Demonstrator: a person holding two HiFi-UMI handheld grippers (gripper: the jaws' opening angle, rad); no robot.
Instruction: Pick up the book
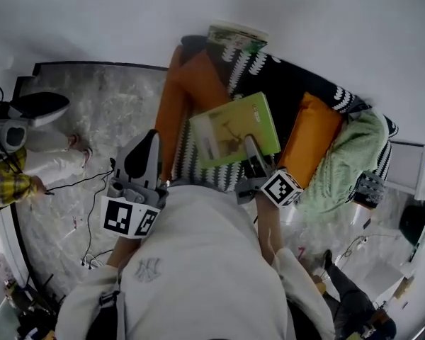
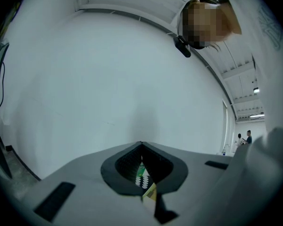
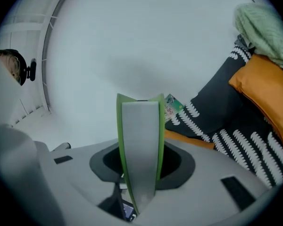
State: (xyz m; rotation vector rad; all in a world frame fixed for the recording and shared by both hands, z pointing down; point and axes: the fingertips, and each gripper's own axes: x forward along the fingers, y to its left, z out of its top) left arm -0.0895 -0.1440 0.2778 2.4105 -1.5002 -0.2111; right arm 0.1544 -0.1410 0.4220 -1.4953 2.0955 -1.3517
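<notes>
The green book (image 1: 234, 127) hangs in the air above a couch with a black cover printed with white leaves (image 1: 297, 83). My right gripper (image 1: 251, 158) is shut on the book's near edge. In the right gripper view the book (image 3: 139, 149) stands edge-on between the jaws of that gripper (image 3: 140, 166), green covers around grey pages. My left gripper (image 1: 143, 158) is off to the left of the book, apart from it, over the floor. In its own view the left gripper (image 2: 141, 147) has its jaws together with only a thin slit between them, holding nothing.
A second book (image 1: 237, 37) lies at the couch's far end by the white wall. Orange cushions (image 1: 191, 91) (image 1: 310, 139) and a green knitted blanket (image 1: 347, 154) lie on the couch. A person in a yellow plaid sleeve (image 1: 7, 179) and cables (image 1: 85, 183) are at the left.
</notes>
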